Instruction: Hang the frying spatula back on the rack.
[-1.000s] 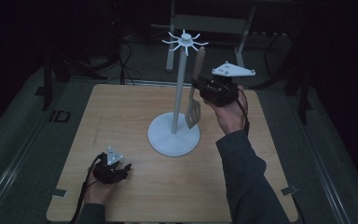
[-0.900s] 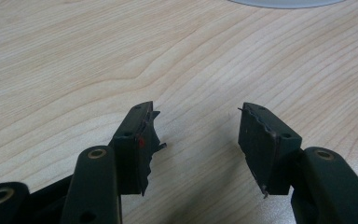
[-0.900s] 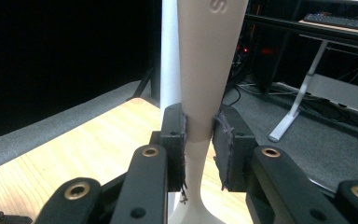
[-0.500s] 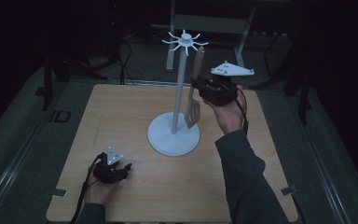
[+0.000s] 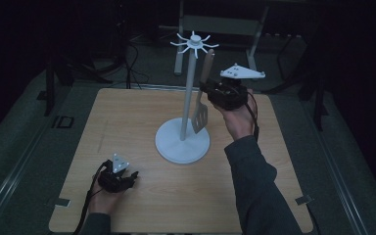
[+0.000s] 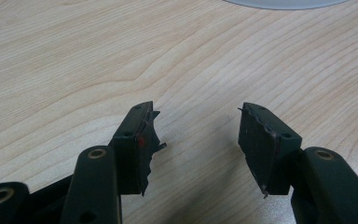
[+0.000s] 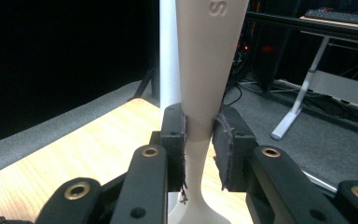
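One upright spatula [image 5: 201,100], blade down, clamped in right gripper [image 5: 211,93]; left gripper [image 6: 198,135] jaws apart.

Looks like a dim lab or office: height-adjustable desk [image 7: 307,88], keyboard [image 7: 338,16], loose floor cables [image 5: 132,54], plain wooden table [image 5: 127,122].

The beige slotted spatula [image 7: 200,93] stands upright between the right gripper [image 7: 199,149] fingers [image 7: 173,144], the white hook stand's pole [image 5: 188,93] just behind. The light wooden table [image 6: 74,60] lies under the left gripper [image 6: 198,140] fingers [image 6: 137,140].
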A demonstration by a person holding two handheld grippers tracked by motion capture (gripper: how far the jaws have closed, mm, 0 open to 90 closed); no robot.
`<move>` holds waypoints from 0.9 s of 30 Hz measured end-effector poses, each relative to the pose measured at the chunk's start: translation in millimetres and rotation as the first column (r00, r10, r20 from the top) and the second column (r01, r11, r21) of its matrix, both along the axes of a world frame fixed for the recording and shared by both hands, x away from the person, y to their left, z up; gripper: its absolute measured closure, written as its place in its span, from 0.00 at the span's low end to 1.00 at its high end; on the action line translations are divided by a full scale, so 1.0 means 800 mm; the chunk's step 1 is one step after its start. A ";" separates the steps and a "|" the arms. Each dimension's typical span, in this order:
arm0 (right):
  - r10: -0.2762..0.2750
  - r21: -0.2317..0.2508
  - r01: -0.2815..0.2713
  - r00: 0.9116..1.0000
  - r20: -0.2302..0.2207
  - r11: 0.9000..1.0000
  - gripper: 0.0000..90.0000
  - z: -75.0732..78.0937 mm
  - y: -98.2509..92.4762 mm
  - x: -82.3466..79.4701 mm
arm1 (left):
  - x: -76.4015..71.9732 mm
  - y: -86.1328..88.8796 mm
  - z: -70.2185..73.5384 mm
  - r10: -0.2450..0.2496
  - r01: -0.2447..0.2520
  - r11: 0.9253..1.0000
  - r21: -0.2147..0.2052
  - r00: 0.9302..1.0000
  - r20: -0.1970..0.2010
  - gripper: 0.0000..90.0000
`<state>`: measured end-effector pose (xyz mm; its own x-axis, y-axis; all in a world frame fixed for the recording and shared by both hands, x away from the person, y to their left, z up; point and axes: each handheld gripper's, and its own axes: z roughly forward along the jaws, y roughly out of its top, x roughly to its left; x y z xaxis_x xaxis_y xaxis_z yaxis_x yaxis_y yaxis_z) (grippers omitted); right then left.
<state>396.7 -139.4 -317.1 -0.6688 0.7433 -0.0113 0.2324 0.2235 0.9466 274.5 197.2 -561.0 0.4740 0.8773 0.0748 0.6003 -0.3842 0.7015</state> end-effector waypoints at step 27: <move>0.001 -0.002 -0.001 1.000 -0.015 1.000 0.83 -0.003 0.010 0.007 | 0.000 0.000 0.000 -0.002 0.002 1.000 0.001 1.000 0.001 0.51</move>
<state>402.5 -131.6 -319.6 -0.6700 0.7424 -0.0029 0.2464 0.2261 0.9424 274.8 196.8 -561.3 0.4762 0.8760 0.0763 0.5989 -0.3866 0.7013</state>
